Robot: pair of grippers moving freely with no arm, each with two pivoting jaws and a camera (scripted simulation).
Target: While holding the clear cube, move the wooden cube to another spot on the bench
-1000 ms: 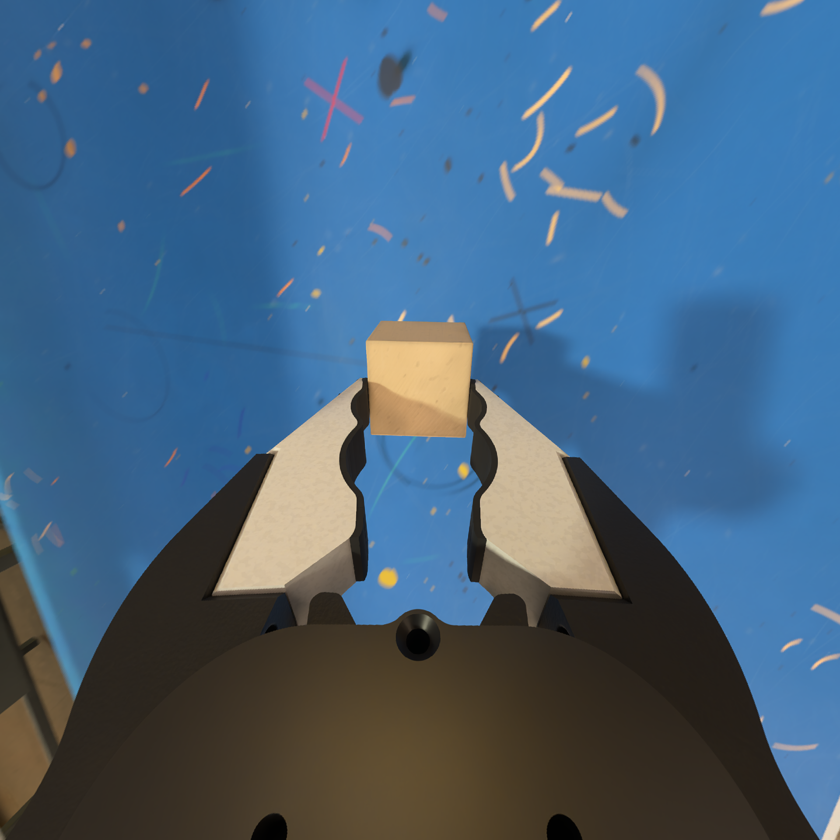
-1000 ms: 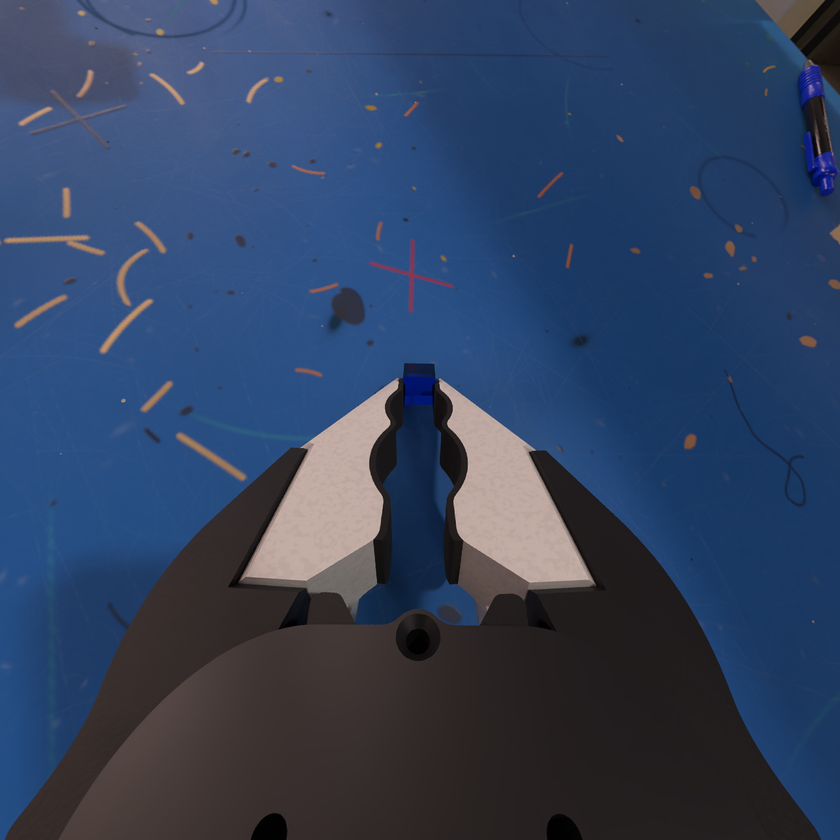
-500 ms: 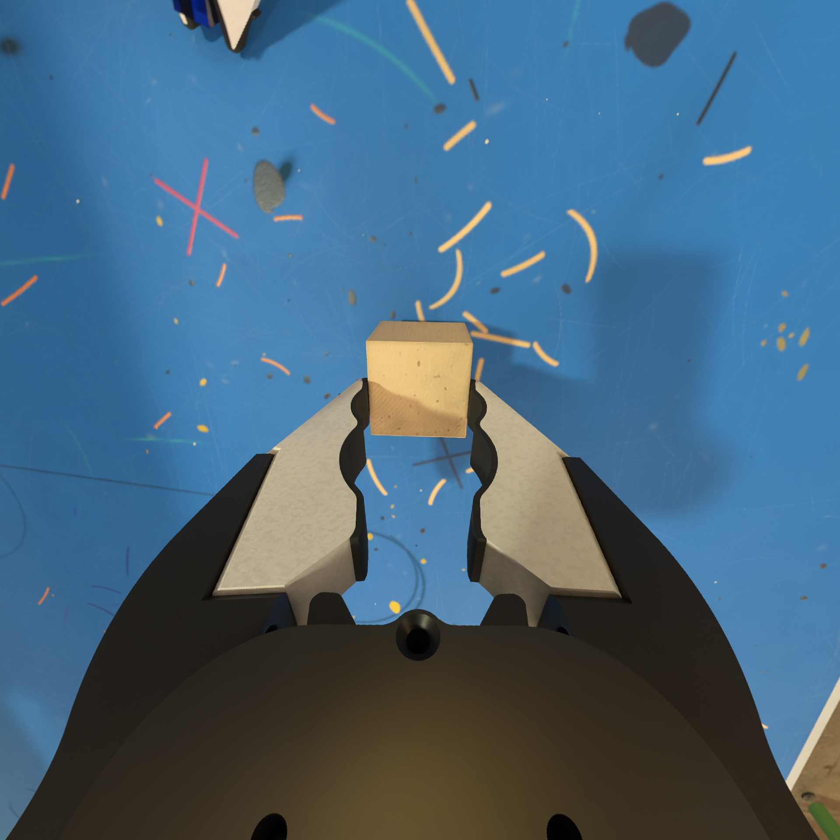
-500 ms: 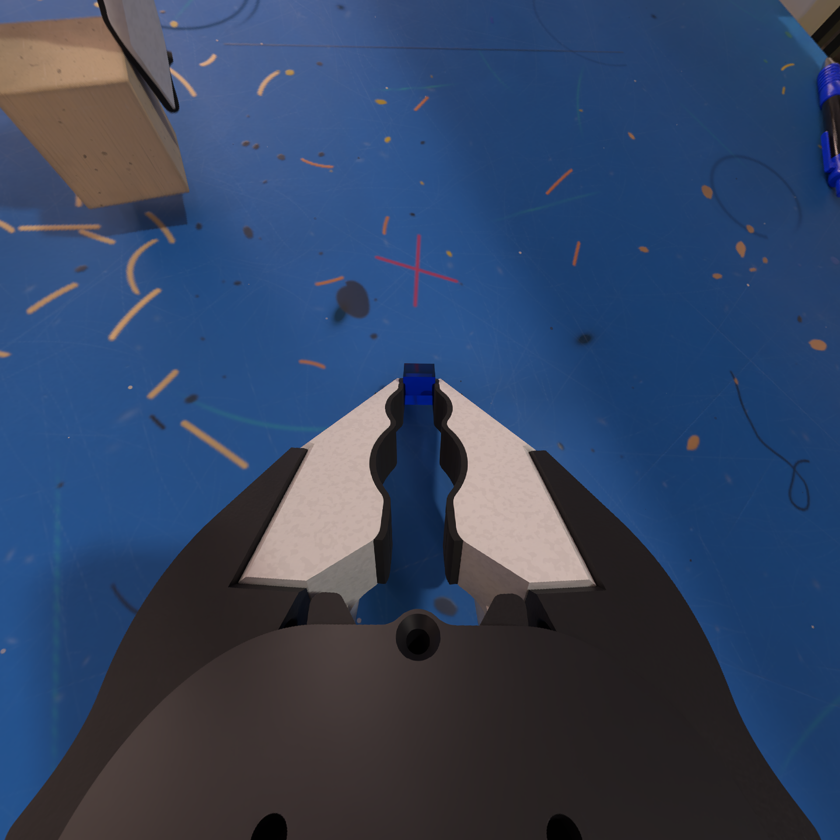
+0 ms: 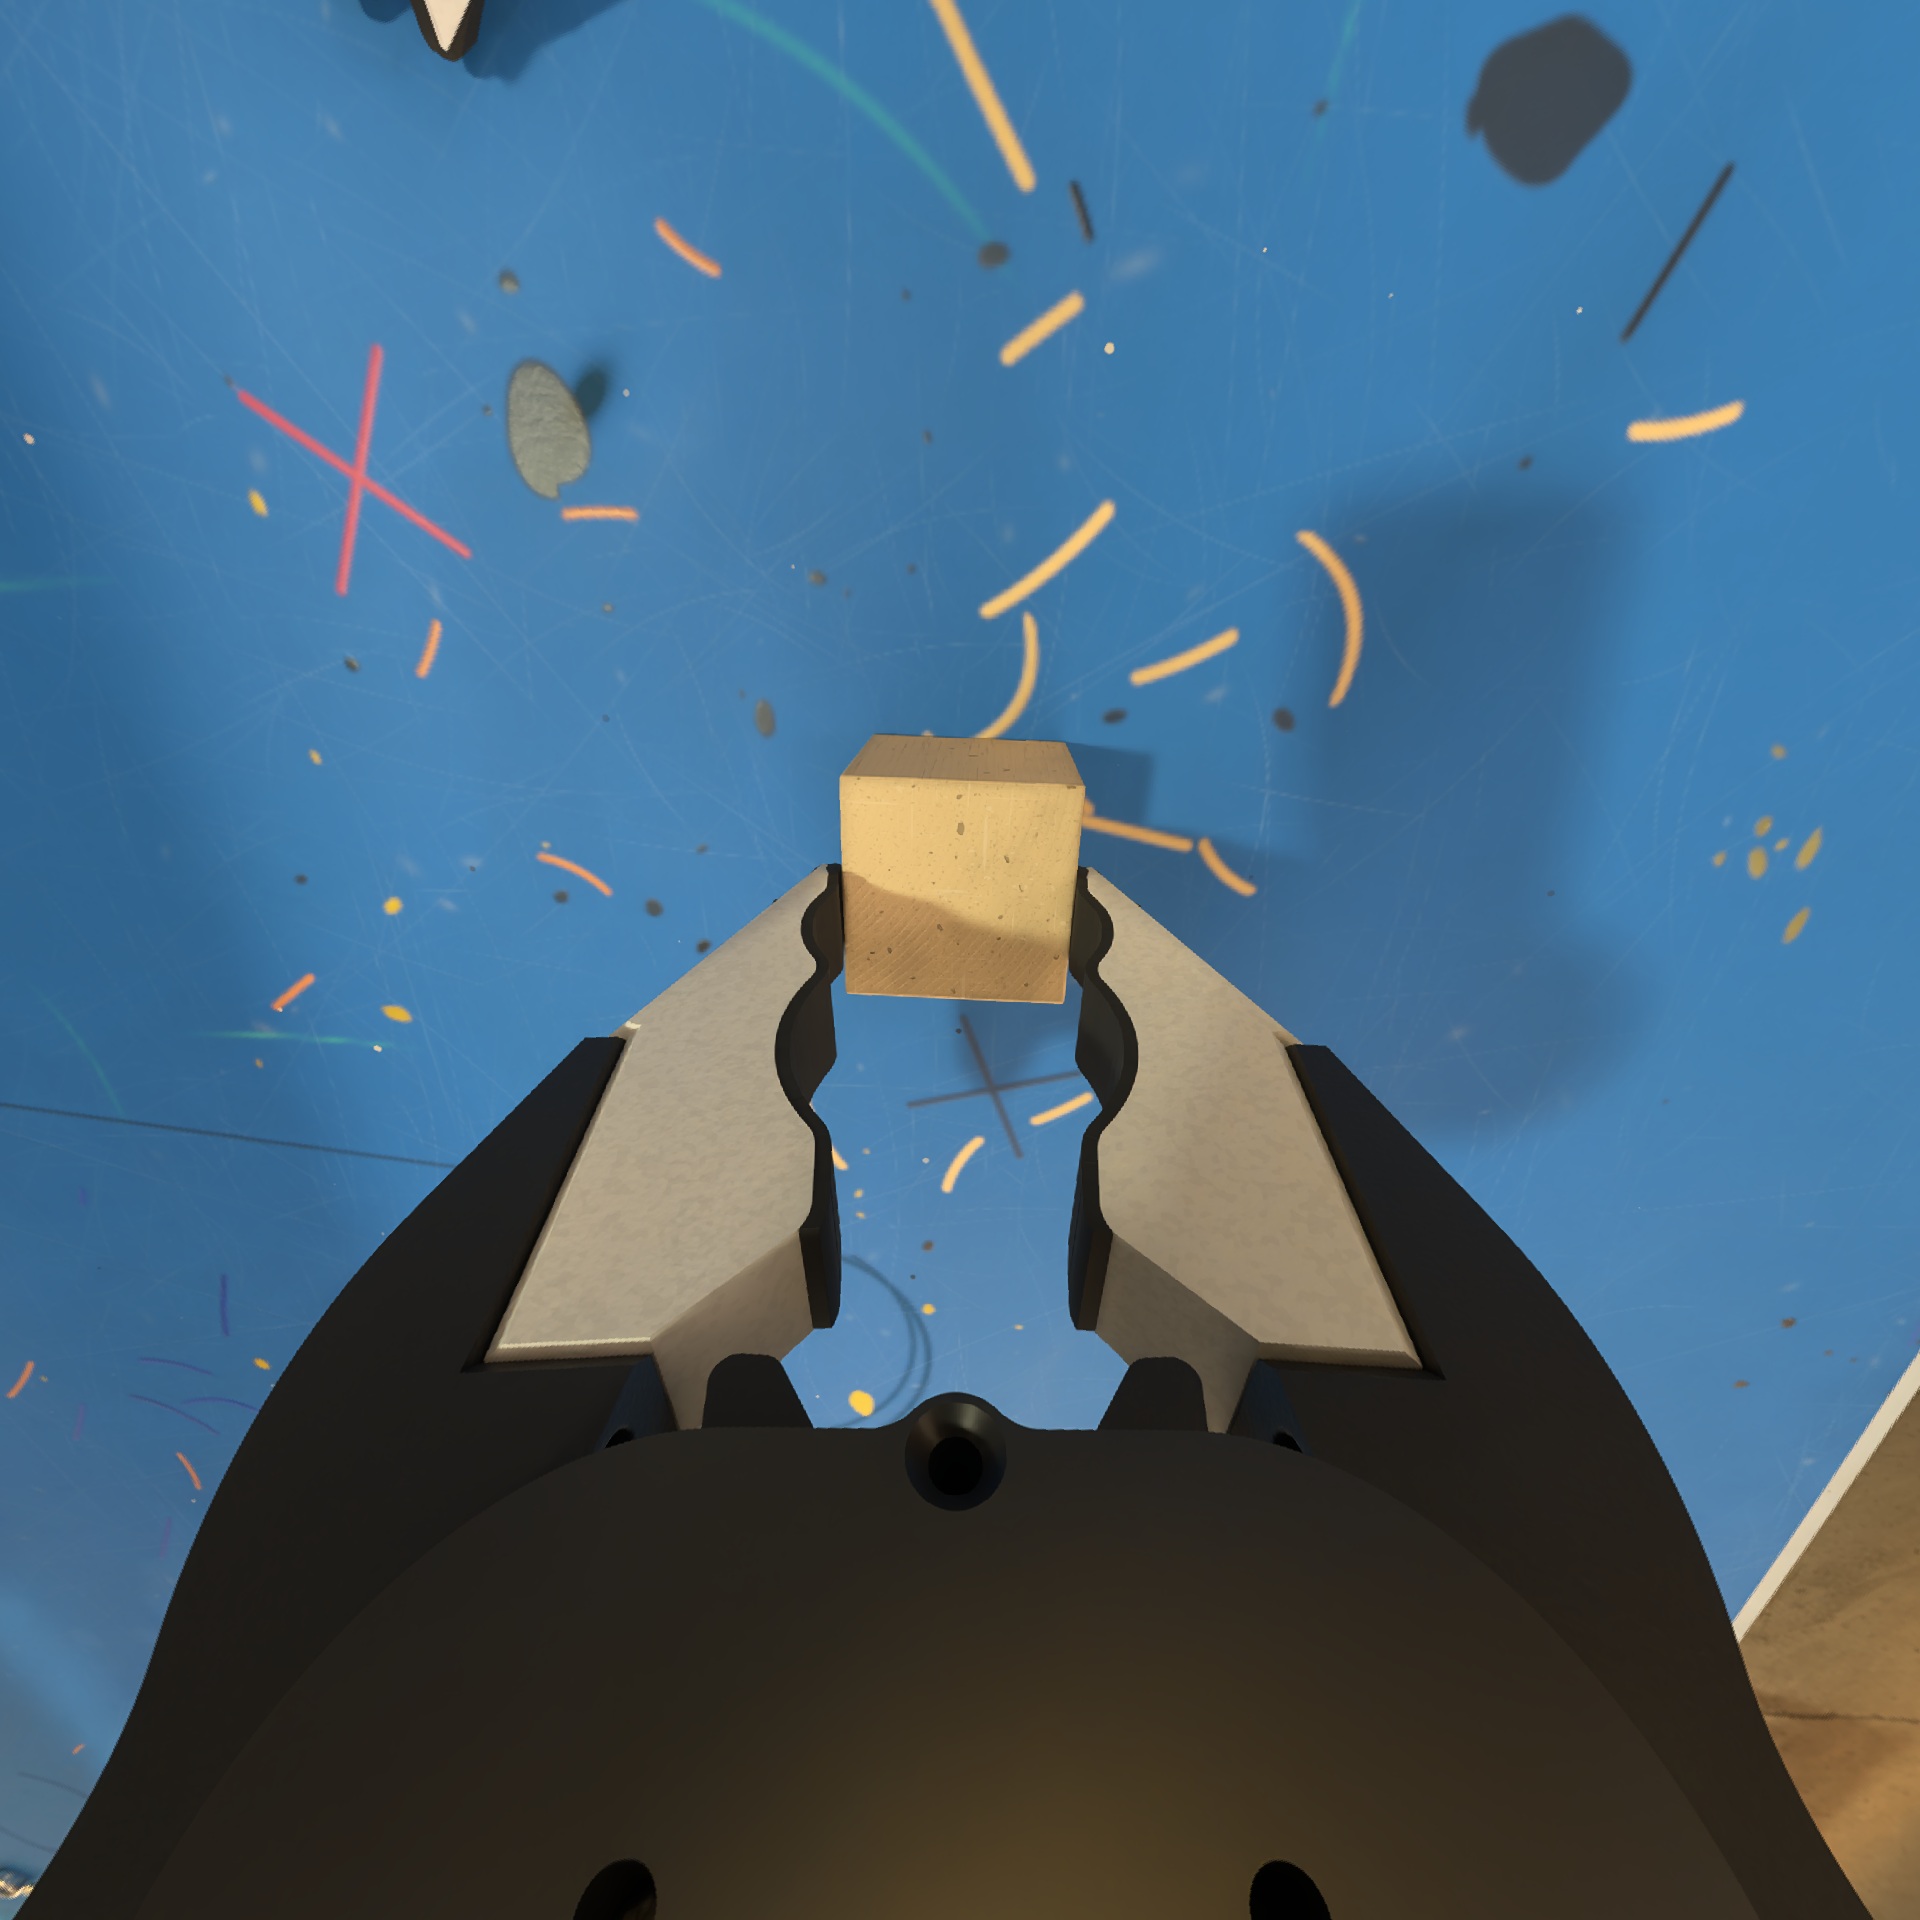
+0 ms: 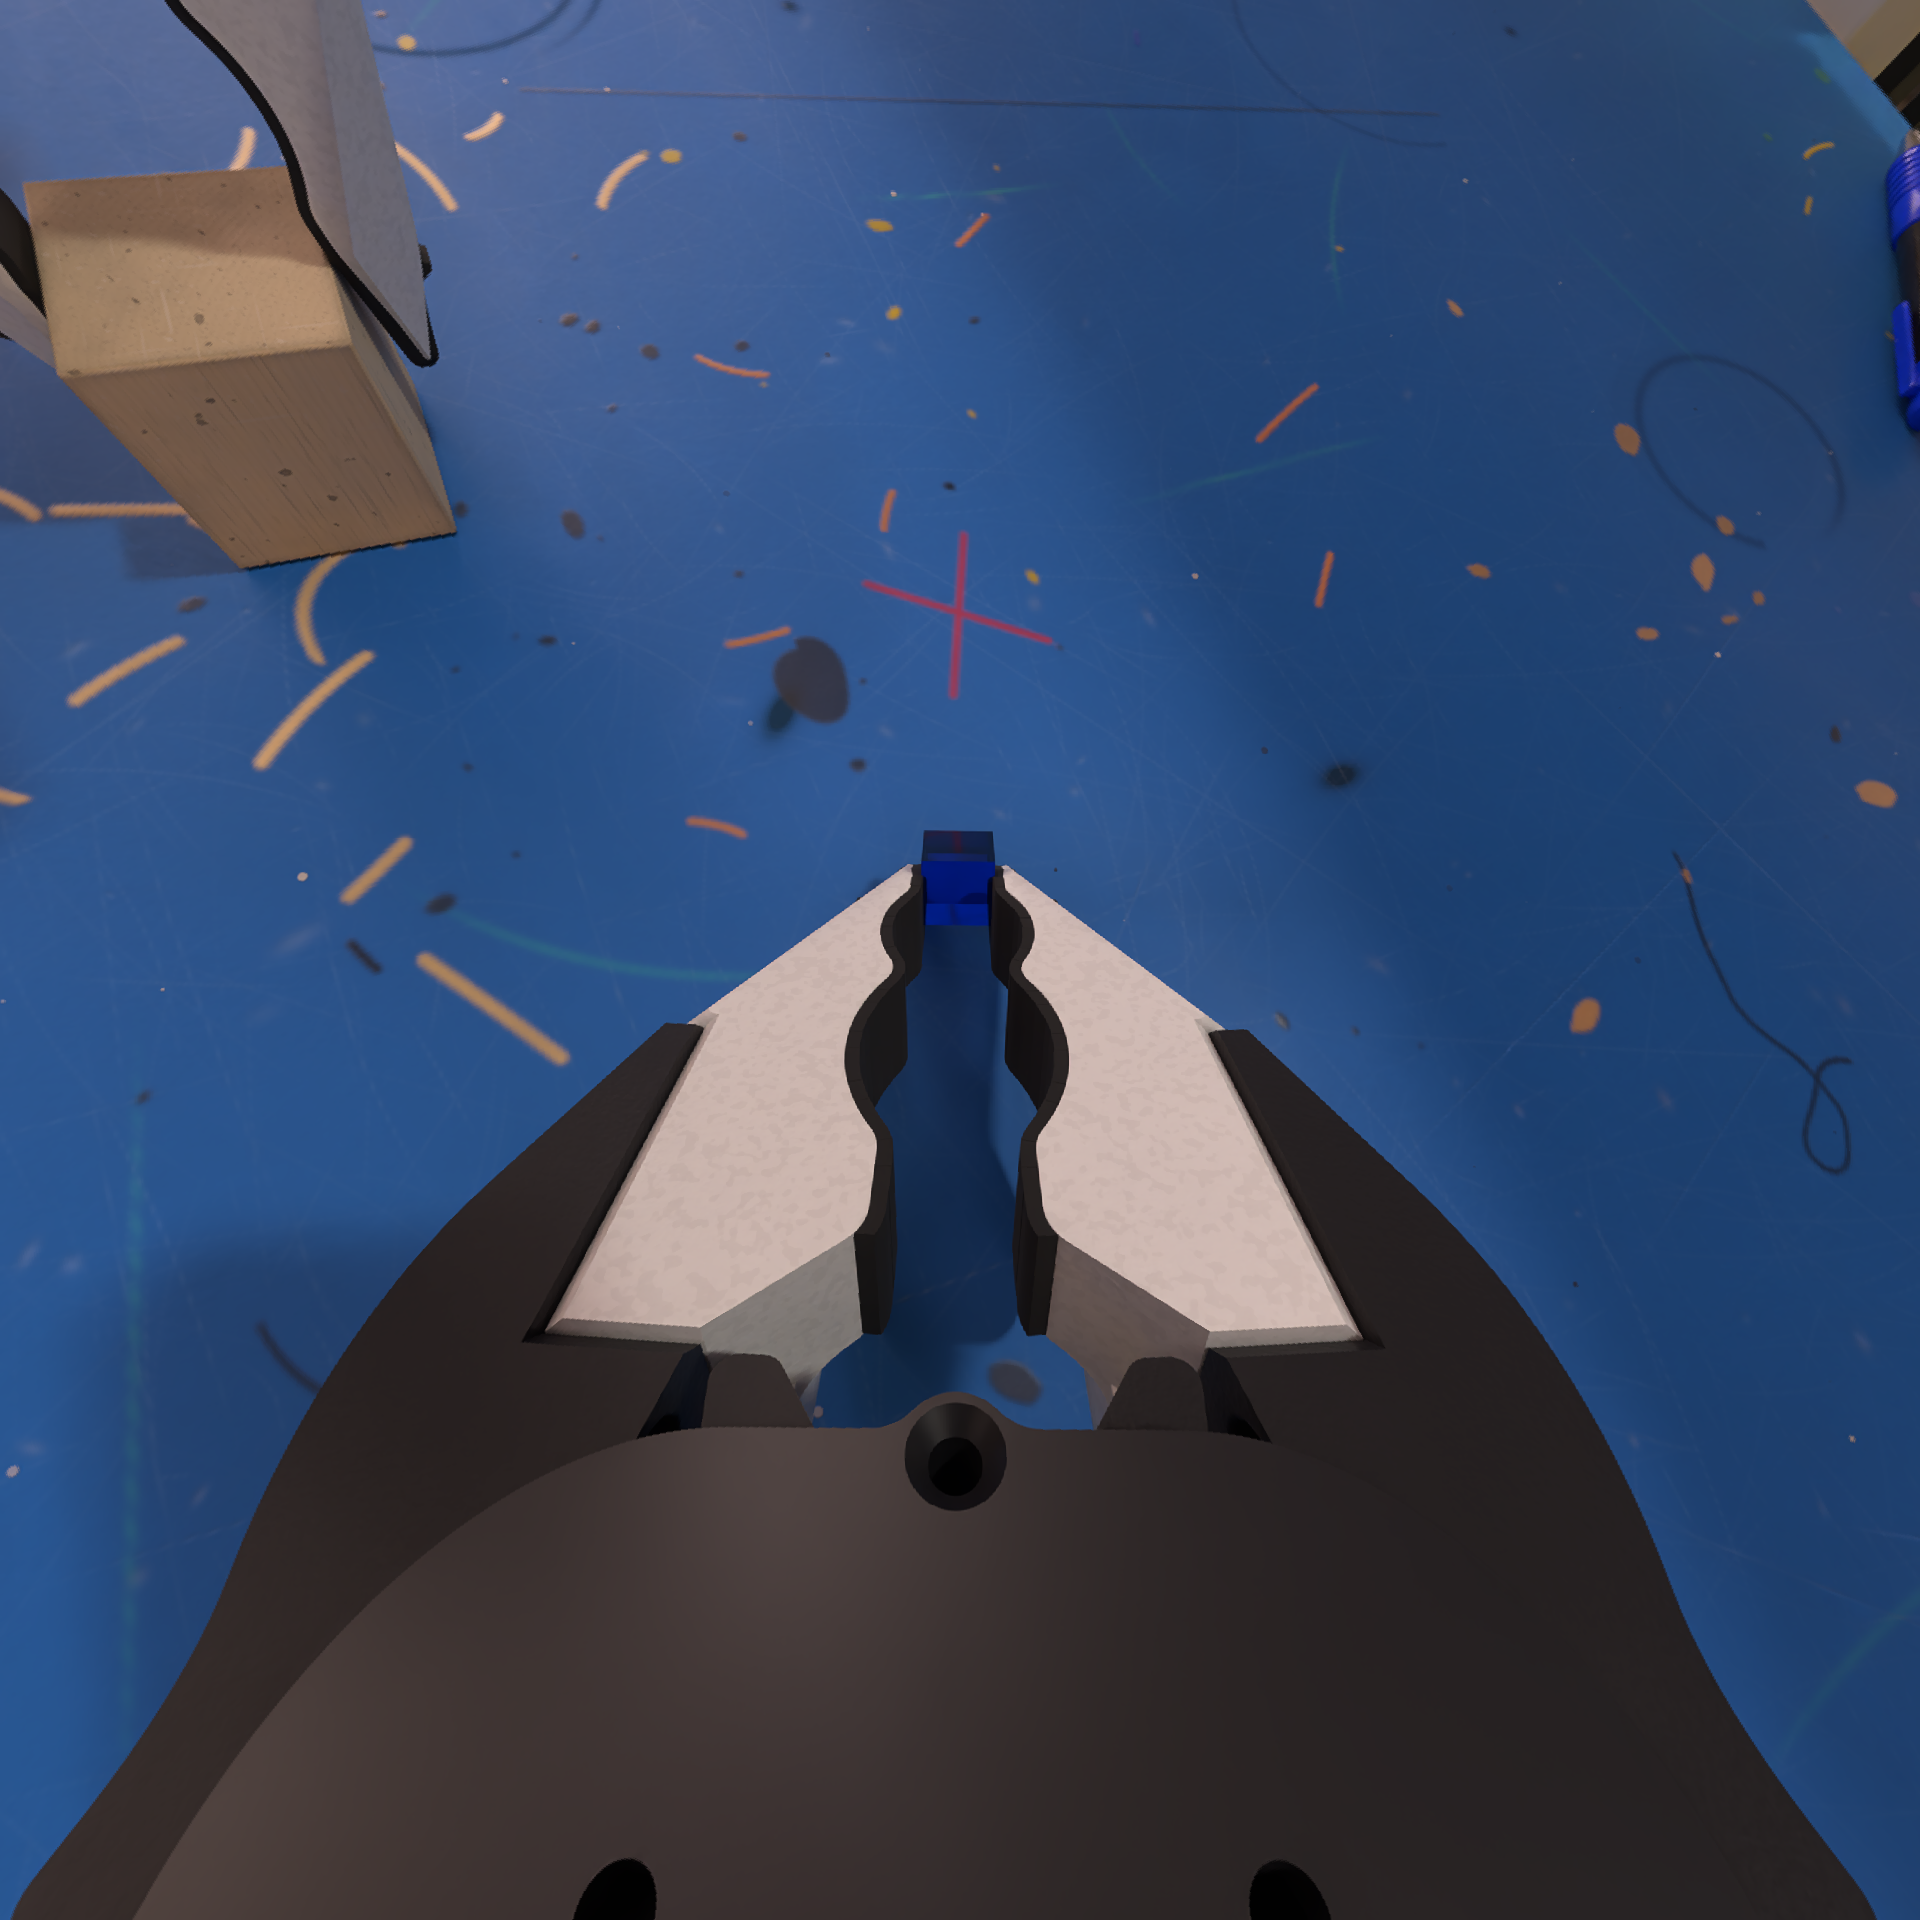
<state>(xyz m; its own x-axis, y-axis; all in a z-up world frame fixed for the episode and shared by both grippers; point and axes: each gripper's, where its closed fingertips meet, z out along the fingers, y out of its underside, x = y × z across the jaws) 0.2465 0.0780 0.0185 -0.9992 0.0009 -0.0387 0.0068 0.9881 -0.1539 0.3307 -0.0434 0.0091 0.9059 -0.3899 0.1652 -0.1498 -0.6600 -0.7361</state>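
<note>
A blue table (image 5: 1558,935) fills both views, scuffed with fine scratches and strewn with pale orange curls, dark specks, thin pen circles and a red cross mark (image 6: 958,615). At the lower right of the left wrist view the table's pale edge gives way to a brown floor (image 5: 1860,1704).

The left tongs (image 5: 956,914) are parted to the width of the wooden cube (image 5: 956,862) and clamp it between their tips, one dark inner pad pressed against each side face. The cube sits square in the grip, its top face lit and its lower front in shade. In the right wrist view the same wooden cube (image 6: 229,364) shows at the upper left, with pale fingers (image 6: 343,166) of the left tongs on either side of it; its lower edge meets its own shadow on the table, but whether it rests there or hangs just above, I cannot tell.

The right tongs (image 6: 957,883) are nearly closed, their tips pinching the clear cube (image 6: 957,883), a small block that looks deep blue against the table. It juts slightly past the tips, held well above the surface, with the red cross beyond it.

A blue marker pen (image 6: 1907,270) lies at the right edge of the right wrist view, near the table's far corner. At the top edge of the left wrist view, a pale pointed tip (image 5: 447,21) of the right tongs pokes in.
</note>
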